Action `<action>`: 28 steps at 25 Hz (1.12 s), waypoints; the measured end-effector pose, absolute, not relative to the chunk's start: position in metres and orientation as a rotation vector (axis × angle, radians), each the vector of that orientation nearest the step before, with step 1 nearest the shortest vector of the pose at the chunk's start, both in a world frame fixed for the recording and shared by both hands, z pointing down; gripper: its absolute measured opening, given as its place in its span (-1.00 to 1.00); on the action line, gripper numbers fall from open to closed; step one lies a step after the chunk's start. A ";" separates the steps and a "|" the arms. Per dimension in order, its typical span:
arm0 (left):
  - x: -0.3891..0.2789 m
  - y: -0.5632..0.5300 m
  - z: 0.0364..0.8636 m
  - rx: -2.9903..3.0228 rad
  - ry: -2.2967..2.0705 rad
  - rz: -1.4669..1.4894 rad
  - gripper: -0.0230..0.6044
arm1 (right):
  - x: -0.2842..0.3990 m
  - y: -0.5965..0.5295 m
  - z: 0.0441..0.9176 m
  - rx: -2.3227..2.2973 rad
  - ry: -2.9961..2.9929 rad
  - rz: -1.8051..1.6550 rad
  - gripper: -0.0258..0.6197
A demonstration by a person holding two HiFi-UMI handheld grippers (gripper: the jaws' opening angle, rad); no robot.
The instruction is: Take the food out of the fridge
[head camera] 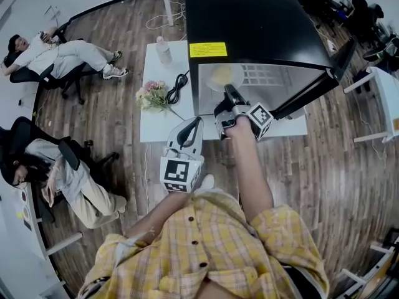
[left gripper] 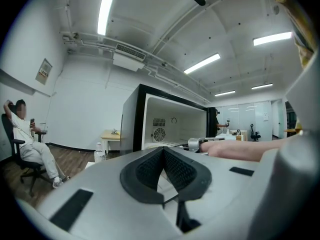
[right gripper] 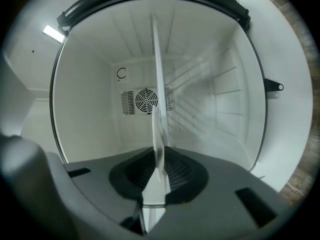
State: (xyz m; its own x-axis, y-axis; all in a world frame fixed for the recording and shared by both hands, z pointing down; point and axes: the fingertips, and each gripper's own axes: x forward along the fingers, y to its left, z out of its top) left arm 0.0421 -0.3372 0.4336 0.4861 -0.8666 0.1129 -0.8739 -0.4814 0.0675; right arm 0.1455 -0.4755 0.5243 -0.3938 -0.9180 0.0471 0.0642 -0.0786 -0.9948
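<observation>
Plate of food (head camera: 219, 76) inside the open fridge (head camera: 249, 23) in the head view, my right gripper (head camera: 229, 92) at its near rim; left gripper view: my left gripper (left gripper: 163, 156) closed on nothing; right gripper view: jaws clamped on that rim

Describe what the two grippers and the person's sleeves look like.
The left gripper and right gripper are pale grey moulded shells whose jaws carry black ribbed pads. Each bears a white cube with black square markers. No cables show. The sleeves belong to a yellow checked shirt with dark buttons.
</observation>
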 end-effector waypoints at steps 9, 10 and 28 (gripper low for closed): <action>0.041 -0.331 0.426 2.615 -1.532 0.065 -0.90 | 0.150 -0.468 0.524 -1.030 1.409 -1.560 -0.87; 0.041 -0.330 0.425 2.616 -1.532 0.062 -0.90 | 0.150 -0.466 0.522 -1.027 1.410 -1.556 -0.87; 0.046 -0.311 0.420 2.666 -1.459 0.028 -0.90 | 0.145 -0.398 0.481 -0.991 1.372 -1.516 -0.87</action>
